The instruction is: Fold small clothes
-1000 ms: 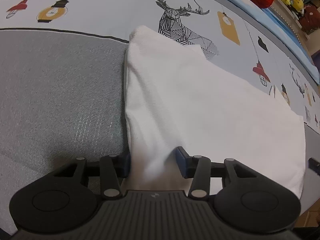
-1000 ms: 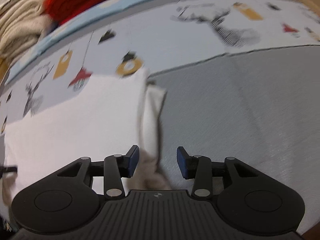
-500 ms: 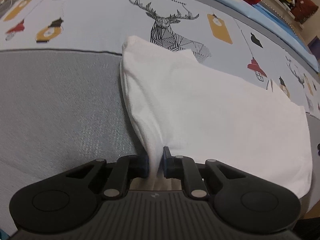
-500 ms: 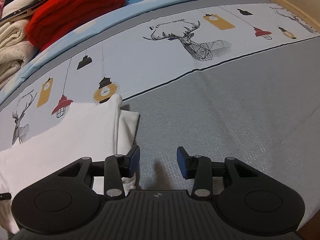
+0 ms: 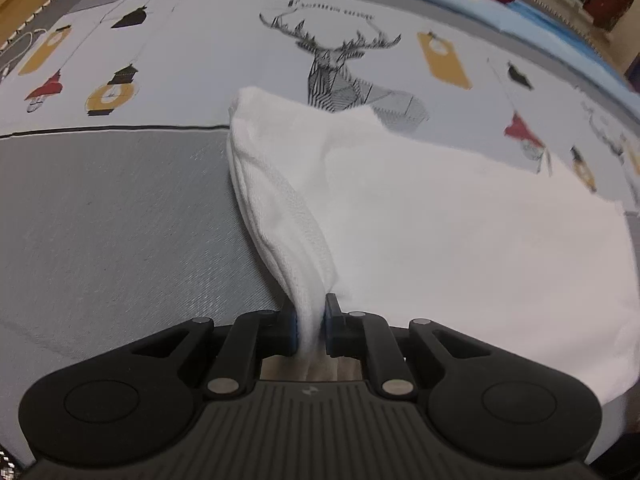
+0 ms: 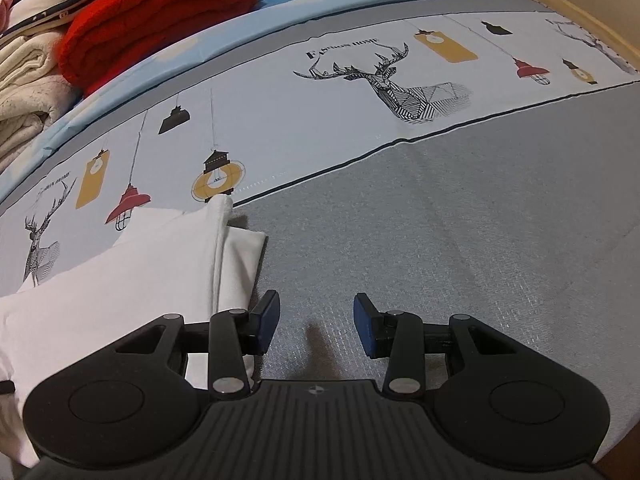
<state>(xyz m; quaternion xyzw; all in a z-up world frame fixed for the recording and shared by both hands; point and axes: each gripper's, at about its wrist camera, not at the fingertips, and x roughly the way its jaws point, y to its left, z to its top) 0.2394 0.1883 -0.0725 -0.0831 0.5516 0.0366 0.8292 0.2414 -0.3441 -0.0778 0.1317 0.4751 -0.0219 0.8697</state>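
The left hand-held gripper (image 5: 311, 326) is clamped on a bunched edge of the white garment (image 5: 440, 220) lying on the bed (image 5: 100, 220). The right hand-held gripper (image 6: 316, 322) stands apart, empty, just beside the garment.

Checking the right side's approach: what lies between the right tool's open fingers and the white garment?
Nothing: in the right wrist view the right tool is over bare grey bedsheet, with the white garment just beside its left finger.

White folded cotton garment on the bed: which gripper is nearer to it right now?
Left. The left gripper is clamped on a bunched edge of the white folded cotton garment. The right gripper is open over grey bedding, beside the garment's edge.
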